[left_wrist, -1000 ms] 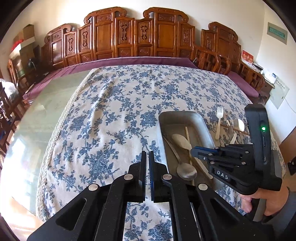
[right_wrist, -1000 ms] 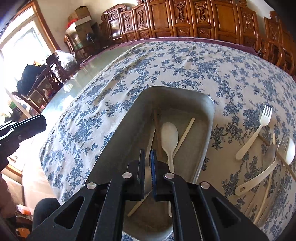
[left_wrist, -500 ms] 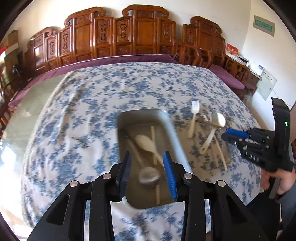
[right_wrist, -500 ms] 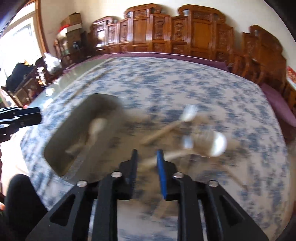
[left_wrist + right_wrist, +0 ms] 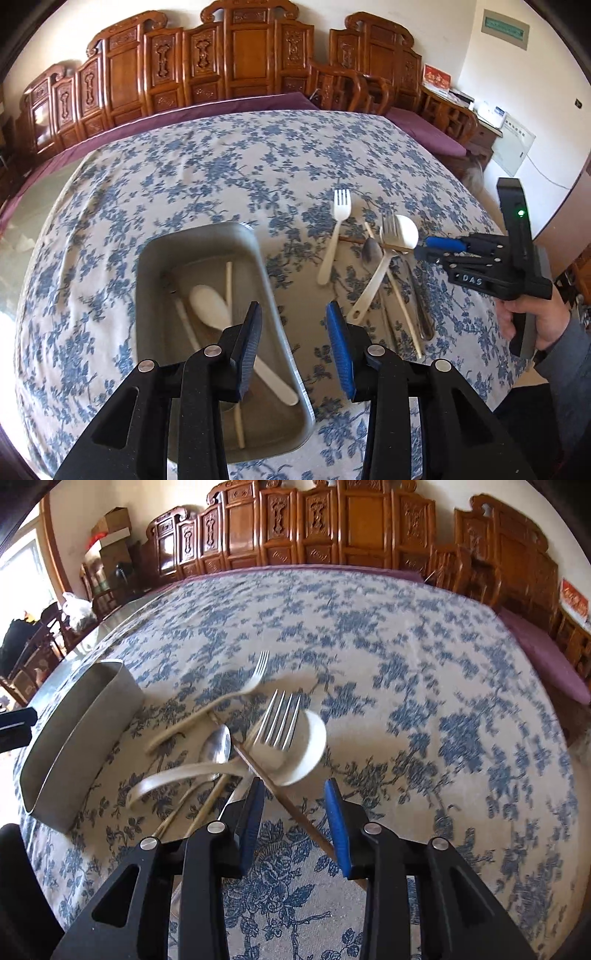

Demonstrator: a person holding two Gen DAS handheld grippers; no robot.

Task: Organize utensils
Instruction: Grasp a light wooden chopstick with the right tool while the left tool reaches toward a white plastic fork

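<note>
My right tongs (image 5: 291,801) had just been opening, empty, straddling the chopstick (image 5: 295,805), which ran diagonally. Left tongs (image 5: 293,321) open, empty, farther off over the tray (image 5: 266,273).

Both wrist cams look down, sharing tray (image 5: 207,240) & loose cutlery (image 5: 277,720).

Loose forks (image 5: 279,720) and spoons (image 5: 400,233) lie crossed beside the grey tray (image 5: 255,236).
</note>
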